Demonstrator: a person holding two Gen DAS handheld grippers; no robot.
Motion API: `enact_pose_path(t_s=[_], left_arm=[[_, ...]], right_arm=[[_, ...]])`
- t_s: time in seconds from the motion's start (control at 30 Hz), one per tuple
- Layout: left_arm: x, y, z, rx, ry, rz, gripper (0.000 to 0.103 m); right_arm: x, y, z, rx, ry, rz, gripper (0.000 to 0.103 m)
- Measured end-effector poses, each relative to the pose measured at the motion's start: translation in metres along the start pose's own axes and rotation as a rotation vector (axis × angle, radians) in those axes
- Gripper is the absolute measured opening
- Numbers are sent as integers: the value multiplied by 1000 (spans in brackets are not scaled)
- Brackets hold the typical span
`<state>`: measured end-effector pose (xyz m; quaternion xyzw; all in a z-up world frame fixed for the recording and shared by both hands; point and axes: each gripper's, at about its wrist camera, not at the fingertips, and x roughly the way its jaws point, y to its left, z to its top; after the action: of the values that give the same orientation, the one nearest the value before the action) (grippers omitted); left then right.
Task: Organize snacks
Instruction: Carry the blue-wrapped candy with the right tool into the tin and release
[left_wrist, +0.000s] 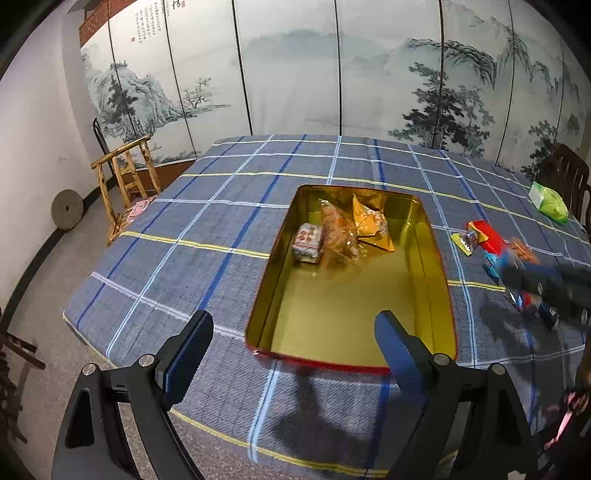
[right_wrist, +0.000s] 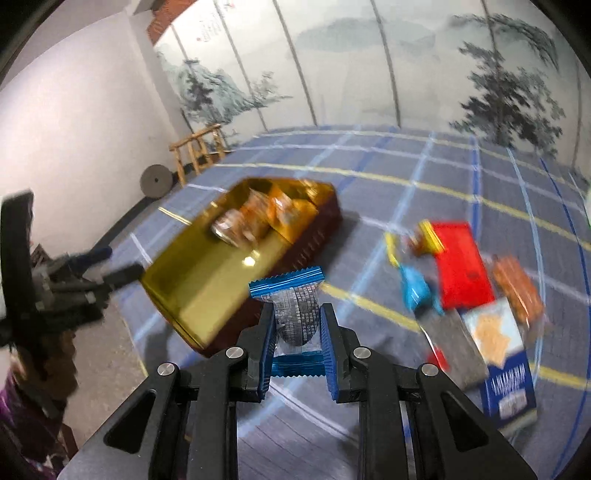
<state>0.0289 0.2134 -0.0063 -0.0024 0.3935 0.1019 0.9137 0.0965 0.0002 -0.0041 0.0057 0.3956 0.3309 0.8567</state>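
The blue-and-silver snack packet (right_wrist: 297, 314) stands in the lower middle of the right wrist view, clamped between the blue-padded fingers of the right gripper (right_wrist: 297, 325). Its wrapper has crimped, metallic-blue ends at top and bottom and a clear silver middle covered in fine print; it is held upright above the plaid tablecloth (right_wrist: 406, 192), apart from it as far as the blur allows.

To its left and above lies the gold tin (right_wrist: 192, 280), a rectangular box with a gold inside and dark red outer walls. In the left wrist view the tin (left_wrist: 439, 280) fills the centre of the frame, and three snacks sit at its far end: a small pink-and-grey packet (left_wrist: 307, 243), a clear bag of orange-brown pieces (left_wrist: 338, 234) and a yellow-orange pouch (left_wrist: 371, 225).

At the right of the right wrist view more snacks are scattered on the cloth: a red packet (right_wrist: 461, 266), a small light-blue one (right_wrist: 417, 288) and a blue-and-white box (right_wrist: 506, 365), all blurred.

The left gripper (left_wrist: 293, 347) hangs at the bottom of its own view with its fingers spread wide, holding nothing, just before the tin's near rim.
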Motion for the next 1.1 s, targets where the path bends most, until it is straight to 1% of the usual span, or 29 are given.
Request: enact_pose_path(t_s=[0.13, 0.23, 0.33, 0.57, 0.87, 1.1], left_arm=[[0, 9, -7, -8, 10, 7, 87], [0, 17, -10, -16, 17, 10, 87], [1, 22, -13, -20, 20, 14, 87], [6, 29, -18, -21, 40, 11, 87], [13, 29, -20, -17, 58, 5, 87], [16, 26, -20, -7, 66, 8, 87]], right_arm=[[19, 24, 24, -41, 9, 35, 24], [43, 36, 36, -58, 40, 47, 24], [69, 41, 43, -54, 78, 53, 24], [108, 40, 50, -32, 125, 45, 24], [132, 36, 52, -17, 171, 14, 24], [140, 35, 56, -7, 176, 7, 24]])
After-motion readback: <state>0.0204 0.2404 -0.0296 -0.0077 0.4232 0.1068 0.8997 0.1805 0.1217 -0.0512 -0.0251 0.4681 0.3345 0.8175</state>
